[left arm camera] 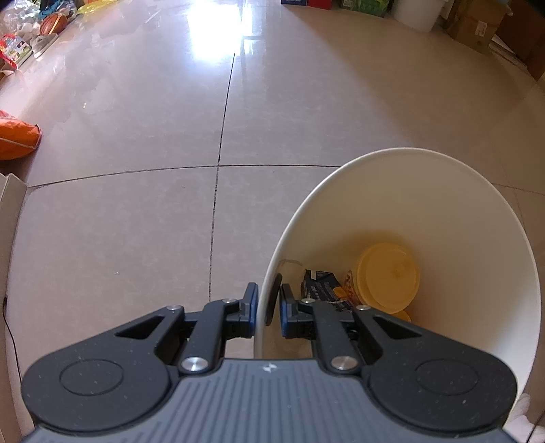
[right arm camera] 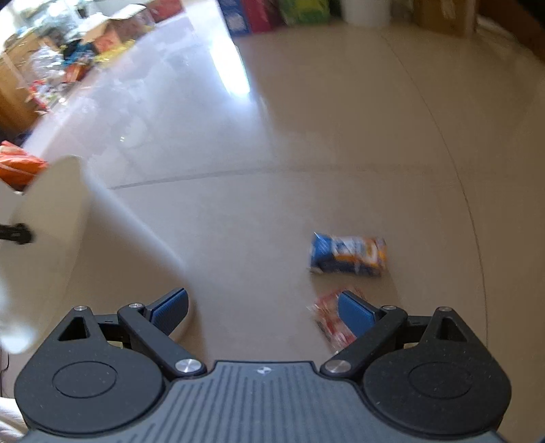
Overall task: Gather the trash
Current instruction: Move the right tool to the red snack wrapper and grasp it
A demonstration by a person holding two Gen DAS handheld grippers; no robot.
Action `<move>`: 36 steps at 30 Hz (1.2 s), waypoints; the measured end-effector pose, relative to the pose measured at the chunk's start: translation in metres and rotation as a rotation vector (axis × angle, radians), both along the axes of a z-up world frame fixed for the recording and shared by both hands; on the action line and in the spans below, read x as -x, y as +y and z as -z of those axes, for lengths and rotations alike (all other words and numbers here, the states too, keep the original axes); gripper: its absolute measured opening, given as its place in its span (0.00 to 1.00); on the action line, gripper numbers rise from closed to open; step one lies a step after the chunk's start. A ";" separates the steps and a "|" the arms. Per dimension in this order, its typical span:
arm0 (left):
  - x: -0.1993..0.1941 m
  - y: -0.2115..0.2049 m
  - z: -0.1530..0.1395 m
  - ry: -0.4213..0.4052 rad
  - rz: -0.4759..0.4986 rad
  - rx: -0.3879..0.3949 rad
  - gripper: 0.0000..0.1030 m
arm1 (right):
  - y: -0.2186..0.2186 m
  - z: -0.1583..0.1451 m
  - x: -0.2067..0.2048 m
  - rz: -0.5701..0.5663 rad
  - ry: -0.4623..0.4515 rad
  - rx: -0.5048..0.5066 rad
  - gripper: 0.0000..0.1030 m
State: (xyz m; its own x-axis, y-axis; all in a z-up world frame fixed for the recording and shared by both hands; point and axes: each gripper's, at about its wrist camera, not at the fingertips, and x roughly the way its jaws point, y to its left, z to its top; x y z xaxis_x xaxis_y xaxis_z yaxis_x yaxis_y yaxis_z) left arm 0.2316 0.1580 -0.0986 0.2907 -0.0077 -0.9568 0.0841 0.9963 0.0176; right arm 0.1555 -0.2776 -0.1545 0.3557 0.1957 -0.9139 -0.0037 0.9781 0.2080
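My left gripper (left arm camera: 269, 306) is shut on the near rim of a white bin (left arm camera: 477, 218), one finger outside the wall and one inside. In the bin lie a yellow lidded cup (left arm camera: 388, 277) and a dark carton (left arm camera: 322, 284). My right gripper (right arm camera: 262, 311) hangs open above the floor with nothing between its fingers. A blue and orange snack packet (right arm camera: 347, 255) lies on the tiles ahead and to the right. A red wrapper (right arm camera: 327, 318) lies closer, partly behind the right finger. The white bin (right arm camera: 58, 218) appears at the left of the right wrist view.
Beige floor tiles (left arm camera: 136, 211) stretch ahead. An orange bag (left arm camera: 17, 134) lies at the left. Boxes, a ball and clutter (left arm camera: 37, 30) line the far left; cartons and a white bucket (left arm camera: 417, 13) stand along the far wall.
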 end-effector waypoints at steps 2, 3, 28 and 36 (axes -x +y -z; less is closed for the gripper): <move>0.000 0.001 0.000 0.002 -0.005 0.007 0.10 | -0.014 0.025 -0.002 0.052 0.029 -0.006 0.94; -0.001 0.002 0.000 0.005 -0.009 0.013 0.10 | -0.021 0.040 -0.003 0.085 0.062 -0.014 0.94; -0.004 0.001 -0.001 0.010 -0.015 0.006 0.11 | -0.053 0.219 -0.017 0.785 0.222 -0.094 0.95; -0.004 0.000 -0.001 0.009 -0.011 0.001 0.11 | -0.034 0.225 -0.044 0.794 0.230 0.044 1.00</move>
